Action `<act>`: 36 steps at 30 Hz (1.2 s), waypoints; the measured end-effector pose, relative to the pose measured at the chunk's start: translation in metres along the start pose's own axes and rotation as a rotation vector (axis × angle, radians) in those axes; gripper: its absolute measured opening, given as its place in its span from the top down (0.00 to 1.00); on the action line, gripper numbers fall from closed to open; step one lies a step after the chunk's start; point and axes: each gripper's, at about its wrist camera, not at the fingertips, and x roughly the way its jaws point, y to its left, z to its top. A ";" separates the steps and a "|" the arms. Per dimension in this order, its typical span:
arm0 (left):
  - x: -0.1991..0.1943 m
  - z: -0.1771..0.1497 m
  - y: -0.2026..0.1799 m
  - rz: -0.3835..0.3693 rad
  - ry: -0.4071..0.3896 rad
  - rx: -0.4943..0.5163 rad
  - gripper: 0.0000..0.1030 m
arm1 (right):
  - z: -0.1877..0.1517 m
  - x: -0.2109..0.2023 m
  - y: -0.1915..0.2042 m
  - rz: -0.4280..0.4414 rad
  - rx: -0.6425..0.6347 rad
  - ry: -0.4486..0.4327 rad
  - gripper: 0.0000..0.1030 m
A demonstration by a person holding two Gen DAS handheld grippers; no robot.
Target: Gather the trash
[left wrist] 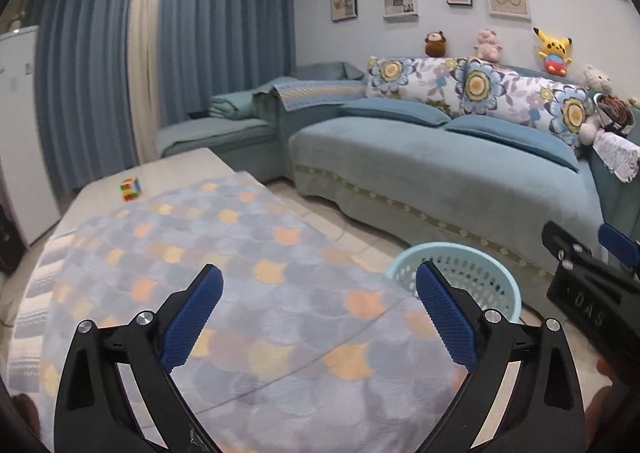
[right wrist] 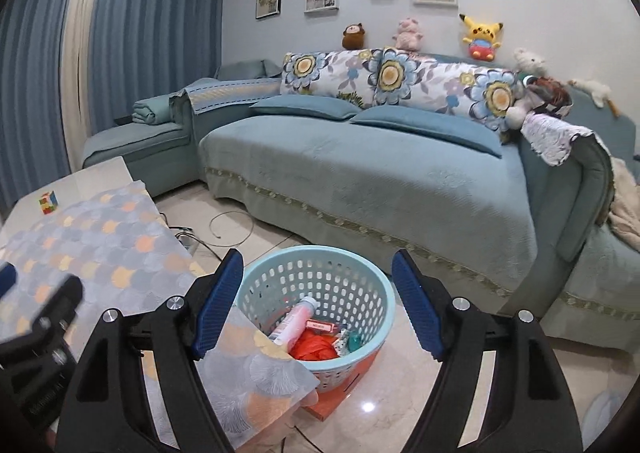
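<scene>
The basket [right wrist: 316,301] with trash sits on the floor just past the right claw [right wrist: 318,305], which gapes wide, grasping nothing.

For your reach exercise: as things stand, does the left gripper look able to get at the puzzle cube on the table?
Probably yes. The left gripper is open and holds nothing, and only bare patterned tablecloth lies between it and the puzzle cube, which sits alone near the table's far end.
</scene>
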 end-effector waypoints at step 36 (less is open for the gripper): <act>0.006 -0.006 0.000 0.020 0.016 0.000 0.08 | -0.005 -0.001 0.010 0.043 -0.009 0.006 0.19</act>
